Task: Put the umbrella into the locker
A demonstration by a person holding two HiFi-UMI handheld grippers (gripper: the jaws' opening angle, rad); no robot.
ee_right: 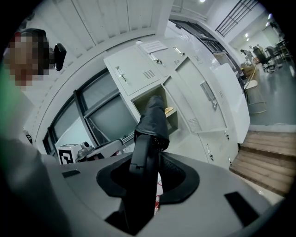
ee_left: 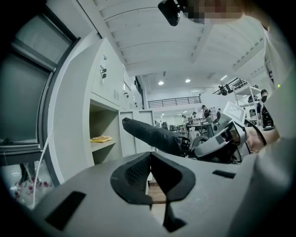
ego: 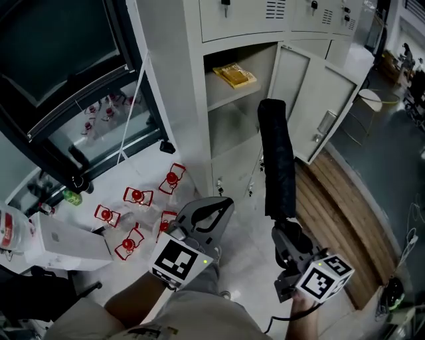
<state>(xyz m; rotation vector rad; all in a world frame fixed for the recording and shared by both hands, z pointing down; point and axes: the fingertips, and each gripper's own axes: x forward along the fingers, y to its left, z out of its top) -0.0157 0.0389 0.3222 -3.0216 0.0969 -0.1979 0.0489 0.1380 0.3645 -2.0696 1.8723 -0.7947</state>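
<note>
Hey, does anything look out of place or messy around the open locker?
Yes: clear red-capped bottles sit scattered over the white floor left of the white metal locker, not grouped. The black folded umbrella in the right tool looks fine.

Umbrella [ego: 277,159] in your right gripper [ego: 287,234], tip before the open locker [ego: 174,80]; packet [ego: 234,75] on its upper shelf [ego: 222,97]. Your left gripper [ego: 212,211] sits left of the umbrella; bottles [ego: 136,196] on the floor [ego: 247,265], left of the locker.
</note>
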